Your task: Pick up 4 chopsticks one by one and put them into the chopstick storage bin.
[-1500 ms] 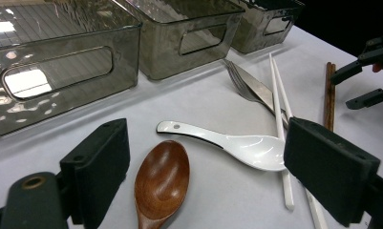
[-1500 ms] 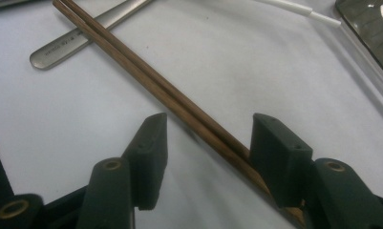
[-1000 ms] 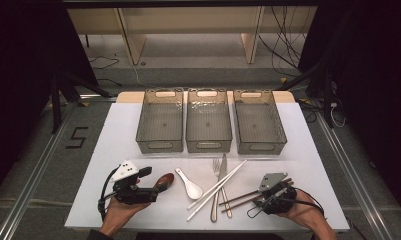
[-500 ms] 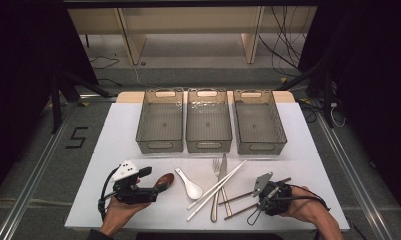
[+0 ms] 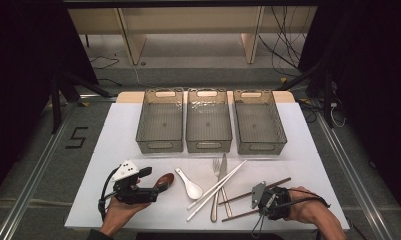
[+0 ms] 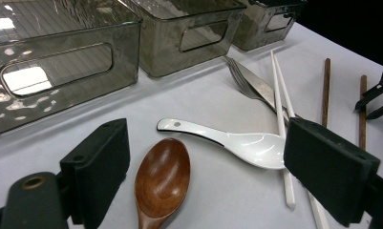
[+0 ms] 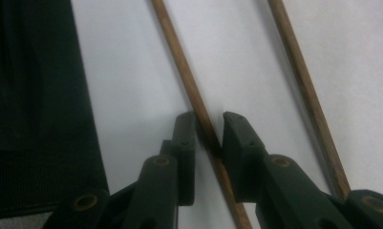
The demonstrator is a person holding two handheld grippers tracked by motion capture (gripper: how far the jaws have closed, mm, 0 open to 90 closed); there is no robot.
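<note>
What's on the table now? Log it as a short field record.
left tool: open, wooden spoon between its jaws, untouched
right tool: jaws have just been closing, astride one brown chopstick, not clearly clamped
other brown chopstick: alongside, apart
mid-table: white spoon, fork, knife, white chopsticks
bins: three, empty, in a row at the back

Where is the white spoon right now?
In the high view the white spoon lies on the table's near middle, between the wooden spoon on its left and the white chopsticks on its right, below the middle bin.
</note>
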